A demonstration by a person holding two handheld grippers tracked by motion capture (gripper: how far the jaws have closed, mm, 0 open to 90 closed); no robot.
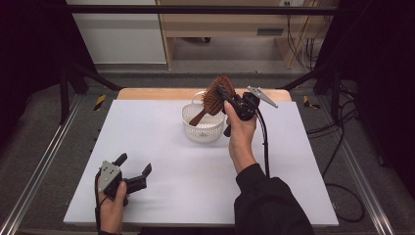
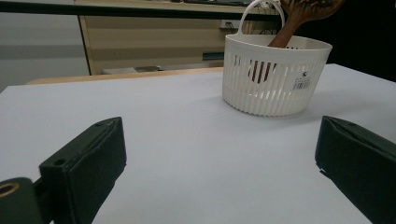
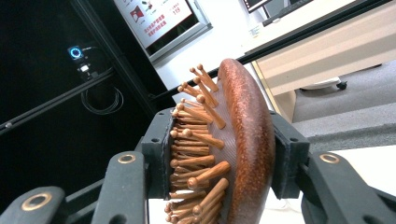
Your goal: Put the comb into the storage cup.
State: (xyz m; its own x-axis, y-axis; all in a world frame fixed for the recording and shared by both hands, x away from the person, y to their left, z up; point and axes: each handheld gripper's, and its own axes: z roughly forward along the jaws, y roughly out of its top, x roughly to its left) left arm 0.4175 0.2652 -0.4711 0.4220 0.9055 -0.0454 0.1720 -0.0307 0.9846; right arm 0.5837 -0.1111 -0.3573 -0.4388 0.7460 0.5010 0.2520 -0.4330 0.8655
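right hand-held gripper [image 1: 226, 98] pinches the wooden hairbrush [image 1: 214, 97] by its head, one jaw on bristles, one on its back; I keep its handle angled into the white basket [image 1: 195, 128] at the surface's [image 1: 161, 147] far middle | left hand-held gripper [image 1: 133, 170] spread, empty, parked near left

In the left gripper view, the left gripper [image 2: 219, 163] lies low over the white table surface [image 2: 177, 116], its two black jaws rising from the bottom corners, spread wide apart with nothing between them. Beyond them, toward the upper right, a white slatted plastic basket [image 2: 275, 77] with a looped handle stands on the table, a small label on its wall. A brown wooden hairbrush [image 2: 292, 25] slants out of it, handle down inside the basket, head cut off by the top edge. Behind the table stands pale wooden furniture [image 2: 154, 42].
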